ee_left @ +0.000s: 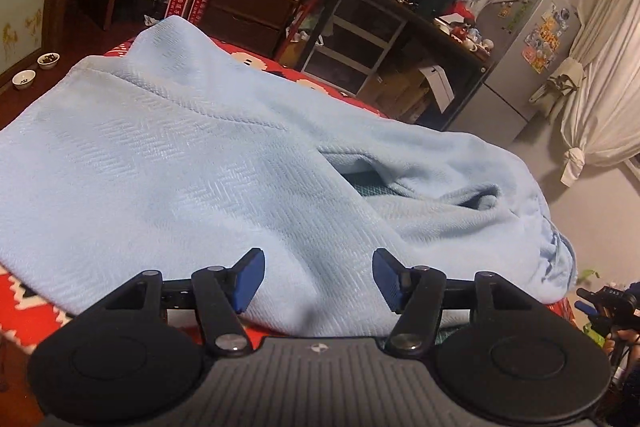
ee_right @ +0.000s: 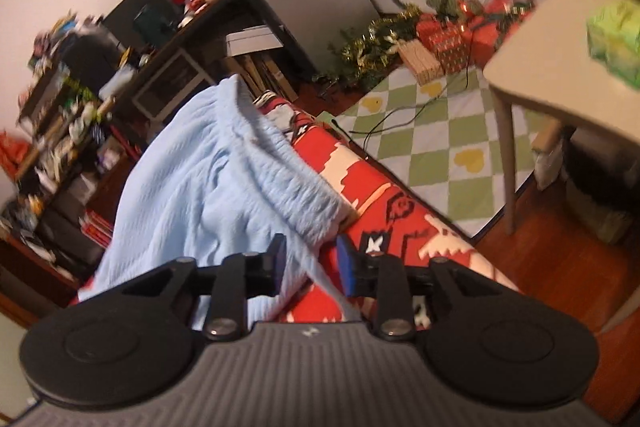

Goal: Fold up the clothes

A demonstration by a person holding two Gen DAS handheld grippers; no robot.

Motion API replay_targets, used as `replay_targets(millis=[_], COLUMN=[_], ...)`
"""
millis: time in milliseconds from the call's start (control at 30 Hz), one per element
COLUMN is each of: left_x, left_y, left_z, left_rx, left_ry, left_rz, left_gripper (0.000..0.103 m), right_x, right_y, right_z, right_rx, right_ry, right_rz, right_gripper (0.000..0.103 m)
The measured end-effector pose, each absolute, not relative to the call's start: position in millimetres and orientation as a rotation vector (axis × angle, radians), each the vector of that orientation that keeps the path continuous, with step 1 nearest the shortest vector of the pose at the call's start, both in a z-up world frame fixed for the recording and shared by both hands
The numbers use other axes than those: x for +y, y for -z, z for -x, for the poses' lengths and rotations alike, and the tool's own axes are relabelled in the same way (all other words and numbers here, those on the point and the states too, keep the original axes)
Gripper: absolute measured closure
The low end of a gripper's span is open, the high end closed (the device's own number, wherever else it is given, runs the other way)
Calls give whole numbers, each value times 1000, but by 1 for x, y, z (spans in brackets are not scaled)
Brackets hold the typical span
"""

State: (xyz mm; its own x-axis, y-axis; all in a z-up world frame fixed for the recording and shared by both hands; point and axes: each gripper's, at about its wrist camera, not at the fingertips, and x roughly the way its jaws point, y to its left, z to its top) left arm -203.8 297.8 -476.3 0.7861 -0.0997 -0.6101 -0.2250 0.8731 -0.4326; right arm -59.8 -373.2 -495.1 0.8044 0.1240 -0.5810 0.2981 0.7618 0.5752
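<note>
The left gripper's [ee_left: 318, 277] fingers [ee_left: 250, 279] are spread, nothing pinched, poised just over the near edge of the pale blue trousers [ee_left: 192, 163], likely for a fresh hold. The right gripper's [ee_right: 310, 259] fingers [ee_right: 278, 261] are parted around the elastic waistband [ee_right: 288, 179], not visibly clamped. The trousers are spread on the red patterned bed cover [ee_right: 384, 223] for folding.

A red patterned bed cover [ee_left: 24, 303] carries pale blue trousers [ee_left: 192, 163], spread just ahead of both grippers.
</note>
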Motion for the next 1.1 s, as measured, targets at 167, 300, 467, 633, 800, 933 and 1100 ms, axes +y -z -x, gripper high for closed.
replay_targets(millis=[167, 300, 467, 633, 800, 933, 1100], left_x=[313, 322, 328, 325, 317, 314, 310], left_y=[485, 490, 490, 481, 485, 487, 487], left_z=[200, 203, 211, 219, 215, 213, 212], left_rx=[685, 695, 689, 659, 675, 672, 676], left_ry=[-113, -131, -152, -145, -135, -128, -108], left_rz=[553, 559, 577, 585, 546, 544, 539], left_gripper=[44, 44, 44, 44, 44, 44, 45], right_x=[-368, -363, -344, -329, -317, -316, -331], right_y=[510, 518, 523, 524, 517, 491, 448], right_z=[37, 27, 26, 12, 9, 36, 83], right_rx=[673, 656, 678, 677, 660, 584, 498], right_ry=[129, 150, 91, 126, 170, 159, 150], right_rz=[-684, -712, -720, -706, -611, -569, -548], right_gripper=[65, 59, 59, 62, 89, 92, 93])
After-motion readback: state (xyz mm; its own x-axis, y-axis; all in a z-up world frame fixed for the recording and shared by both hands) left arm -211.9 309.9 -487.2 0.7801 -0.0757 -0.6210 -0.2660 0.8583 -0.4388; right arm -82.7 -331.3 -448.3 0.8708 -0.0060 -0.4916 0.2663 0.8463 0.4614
